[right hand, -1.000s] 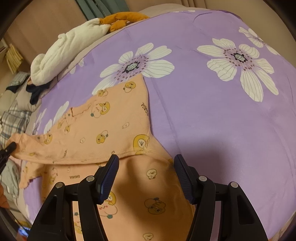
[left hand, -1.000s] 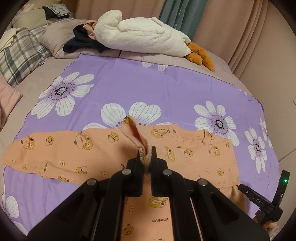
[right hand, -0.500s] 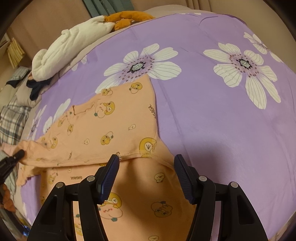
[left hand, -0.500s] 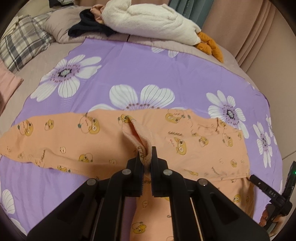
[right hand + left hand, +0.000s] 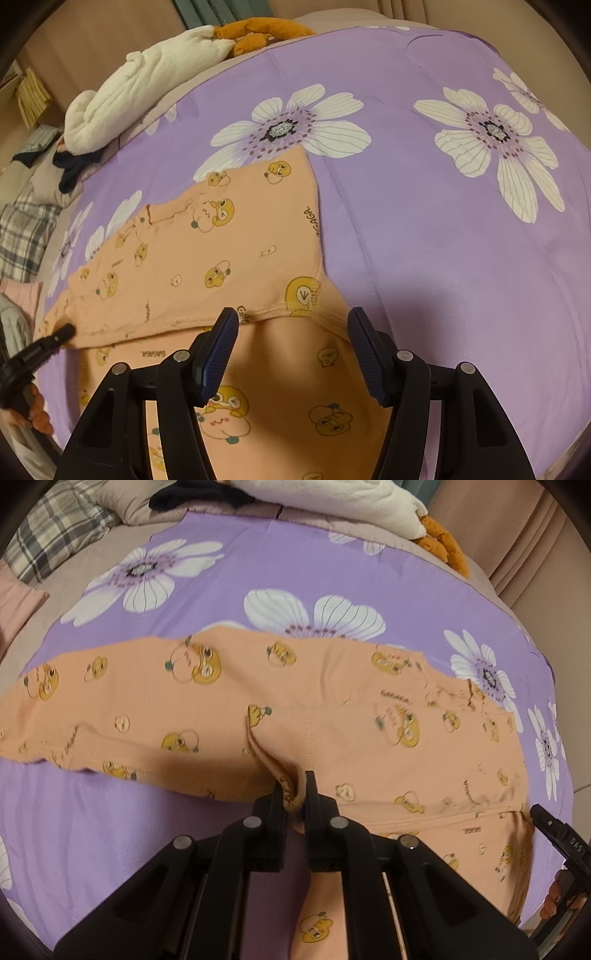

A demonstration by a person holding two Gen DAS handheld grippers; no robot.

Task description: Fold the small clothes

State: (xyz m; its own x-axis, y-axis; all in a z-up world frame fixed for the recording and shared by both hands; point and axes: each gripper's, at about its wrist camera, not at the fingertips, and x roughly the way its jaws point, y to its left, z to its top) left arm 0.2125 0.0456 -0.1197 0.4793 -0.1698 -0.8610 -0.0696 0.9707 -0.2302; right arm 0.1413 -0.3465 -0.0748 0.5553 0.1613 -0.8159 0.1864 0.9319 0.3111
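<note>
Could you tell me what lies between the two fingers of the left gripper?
A bunched fold of the orange garment sits pinched in the left gripper, seen in the left wrist view.

Peach pyjama garment (image 5: 332, 716): soft matt knit cloth, stitched hems. Purple floral sheet (image 5: 424, 229): smooth cloth, faint sheen. White plush toy (image 5: 147, 85), upper left: fleecy. Gripper pads (image 5: 218, 350): ribbed matt plastic.

A bed (image 5: 92, 559) in beige bedding carries a purple sheet (image 5: 424, 258) printed with large white flowers, spread flat across it. An orange cartoon-print garment (image 5: 229, 258) lies on the sheet, partly folded over itself. At the bed's far edge rest a white plush toy (image 5: 147, 85), dark clothing (image 5: 199, 496) and a plaid pillow (image 5: 55, 528).
</note>
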